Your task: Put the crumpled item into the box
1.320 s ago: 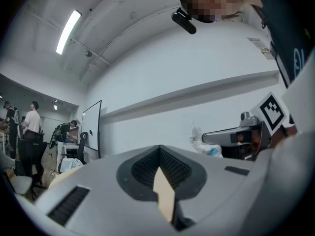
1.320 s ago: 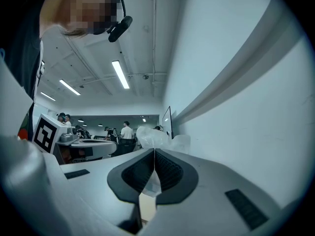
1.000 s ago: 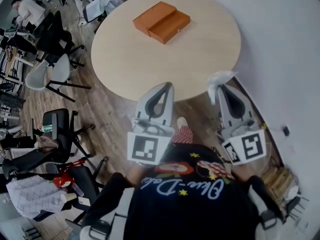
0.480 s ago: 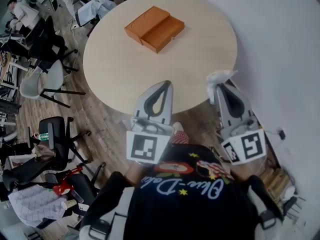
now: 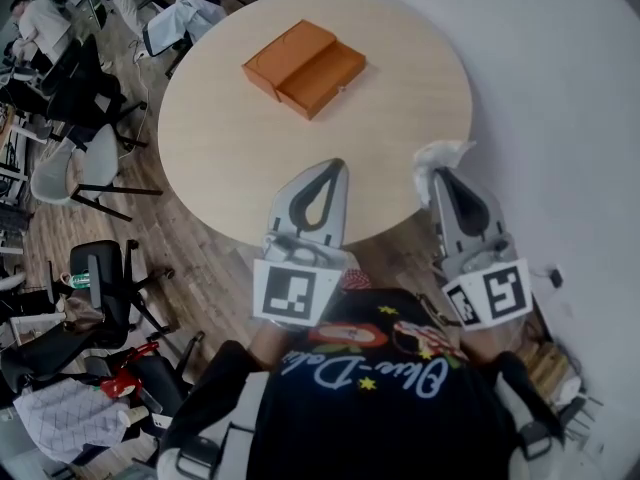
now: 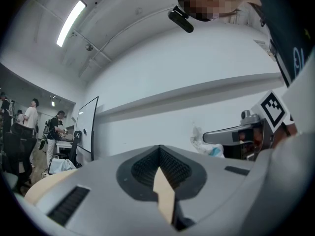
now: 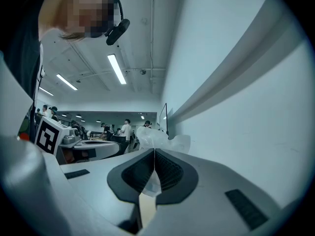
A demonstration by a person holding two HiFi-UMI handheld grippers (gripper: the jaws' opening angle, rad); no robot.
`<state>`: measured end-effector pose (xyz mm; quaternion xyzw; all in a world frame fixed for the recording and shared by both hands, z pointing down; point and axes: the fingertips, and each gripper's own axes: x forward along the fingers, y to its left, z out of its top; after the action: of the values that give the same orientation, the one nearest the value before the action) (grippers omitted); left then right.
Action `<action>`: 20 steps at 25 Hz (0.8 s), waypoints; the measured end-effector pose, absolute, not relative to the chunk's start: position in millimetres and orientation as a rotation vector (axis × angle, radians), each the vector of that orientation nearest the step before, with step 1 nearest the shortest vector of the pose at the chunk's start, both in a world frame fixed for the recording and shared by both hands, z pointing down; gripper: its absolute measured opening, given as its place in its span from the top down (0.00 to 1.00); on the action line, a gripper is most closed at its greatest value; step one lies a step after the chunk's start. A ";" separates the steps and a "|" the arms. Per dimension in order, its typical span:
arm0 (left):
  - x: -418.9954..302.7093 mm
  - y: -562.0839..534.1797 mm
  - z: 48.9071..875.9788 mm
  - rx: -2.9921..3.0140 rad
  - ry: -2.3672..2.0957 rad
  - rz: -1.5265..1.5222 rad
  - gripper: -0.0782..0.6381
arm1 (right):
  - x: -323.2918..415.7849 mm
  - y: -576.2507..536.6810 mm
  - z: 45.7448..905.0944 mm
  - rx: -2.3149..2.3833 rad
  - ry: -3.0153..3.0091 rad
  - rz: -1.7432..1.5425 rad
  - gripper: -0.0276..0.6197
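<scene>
Round pale wooden table [image 5: 400, 118], orange cardboard box [image 5: 305, 66] well ahead: right gripper [image 5: 437, 175] clamps crumpled white wrapper [image 5: 441, 154] for carry, left gripper [image 5: 334, 169] closed empty.

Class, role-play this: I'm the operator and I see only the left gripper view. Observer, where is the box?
Observer: The head view shows an orange box on the far part of the round table.
Operator: Is the right gripper clamped on anything?
Observer: Yes. In its own view the right gripper has its jaws shut on crumpled clear plastic.
Operator: Where is my left gripper relative to the table?
Observer: In the head view the left gripper has its tip at the table's near edge, well short of the box.
</scene>
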<state>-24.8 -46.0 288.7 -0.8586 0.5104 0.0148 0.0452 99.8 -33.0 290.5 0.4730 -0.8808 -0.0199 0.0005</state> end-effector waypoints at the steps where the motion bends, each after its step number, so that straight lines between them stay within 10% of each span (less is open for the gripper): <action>1: -25.8 -49.7 288.6 -2.618 1.565 0.046 0.90 | 99.4 -37.1 289.0 1.481 -2.768 -0.066 0.95; 20: -49.6 -113.3 291.3 -2.540 1.681 0.054 0.90 | 69.3 -118.1 281.5 1.312 -2.867 -0.075 0.95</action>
<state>-49.6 -113.3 291.3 -0.8329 0.5512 0.0175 0.0476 69.3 -118.1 281.5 0.4161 -0.9090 -0.0237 -0.0061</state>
